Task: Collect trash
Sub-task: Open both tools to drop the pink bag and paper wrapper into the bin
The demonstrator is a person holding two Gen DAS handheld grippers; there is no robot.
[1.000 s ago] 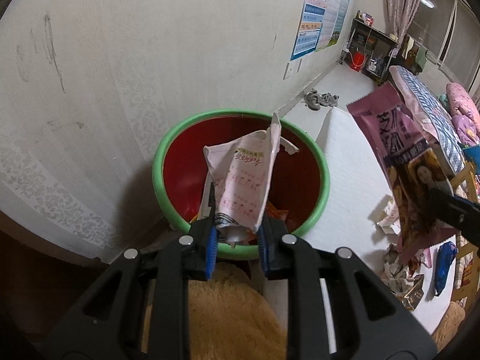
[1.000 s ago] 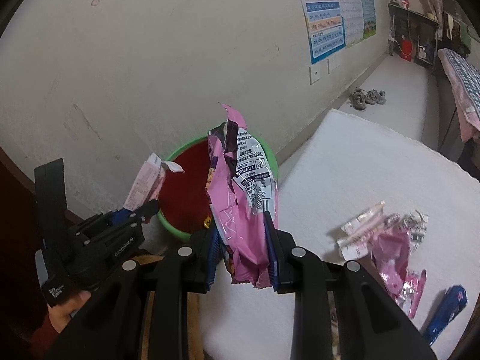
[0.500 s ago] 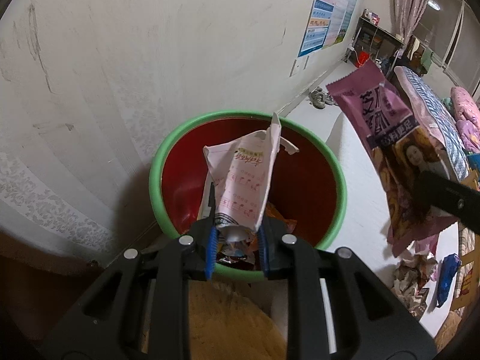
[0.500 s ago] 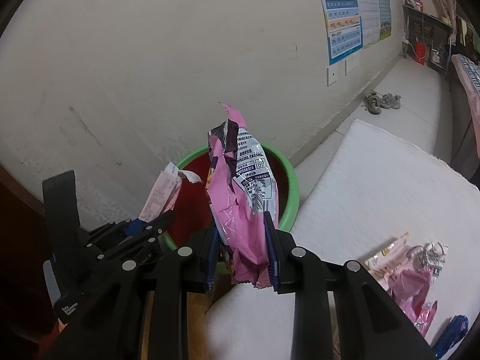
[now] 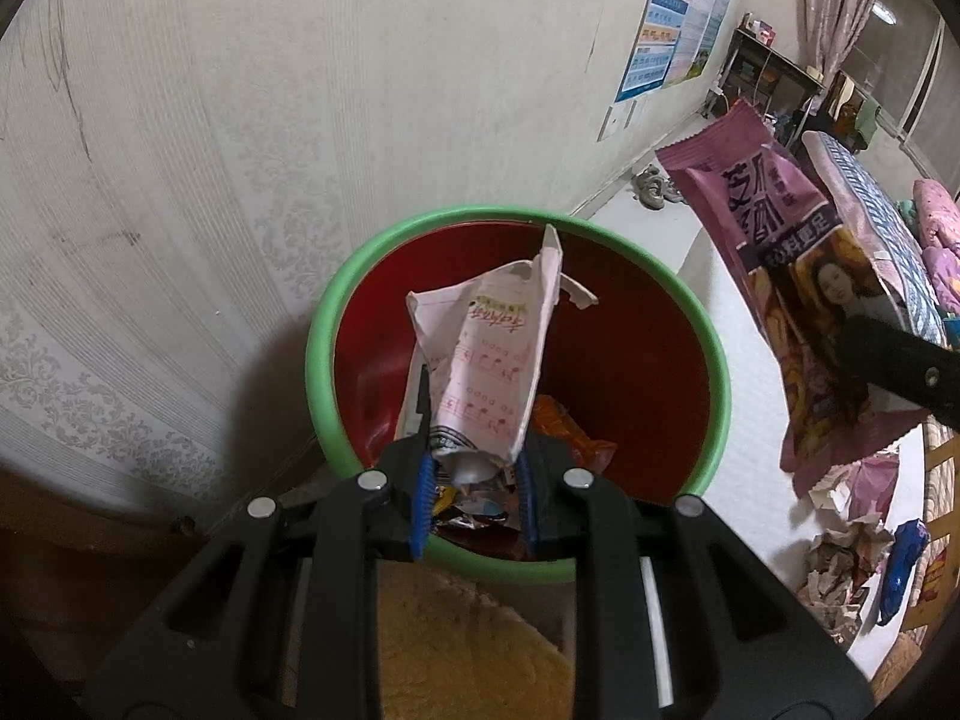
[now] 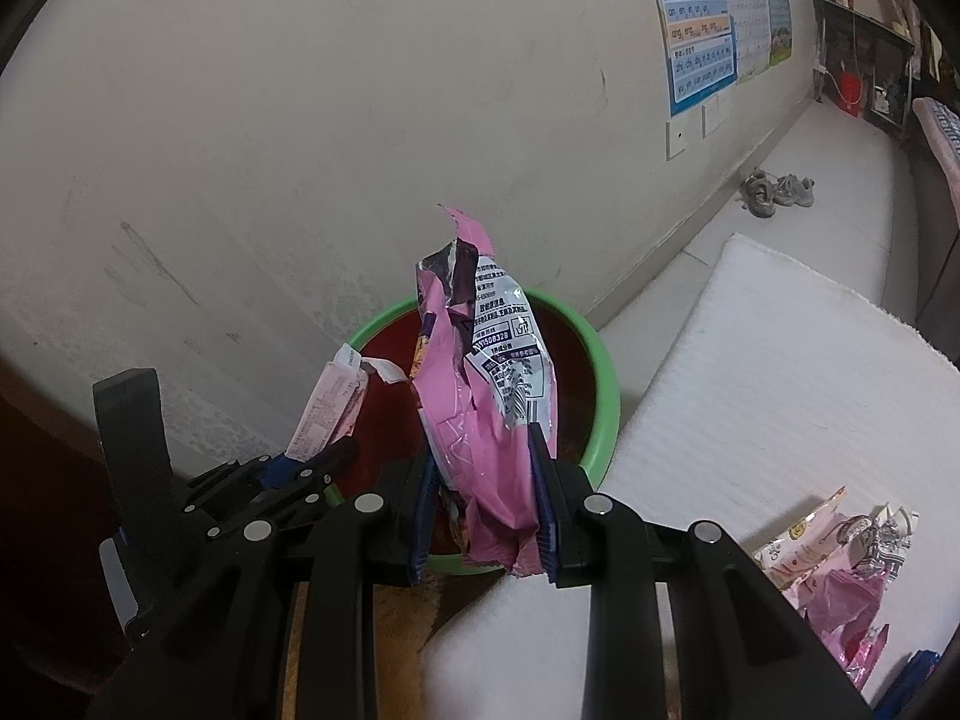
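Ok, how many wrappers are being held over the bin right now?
2: a pale pink wrapper in the left tool, a bright pink bag in the right tool, both above the bin.

white mat (image 6: 780,396) w/ wrappers (image 6: 840,564); bin (image 5: 324,324) on floor.

Left wrist cam: sits just behind left gripper (image 5: 474,483), aimed steeply down along its fingers, close over the red bin w/ green rim (image 5: 324,324), wall behind, right gripper (image 5: 900,369) cutting in at right edge

Right wrist cam: same mount behind right gripper (image 6: 483,504), tilted down, a bit further back from bin (image 6: 606,396), left gripper (image 6: 312,468) seen from the side at lower left

Shared by both: bin, wall w/ posters (image 6: 702,30), shoes (image 6: 777,192) by the baseboard, white mat (image 6: 780,372), litter pile (image 5: 846,546) on it
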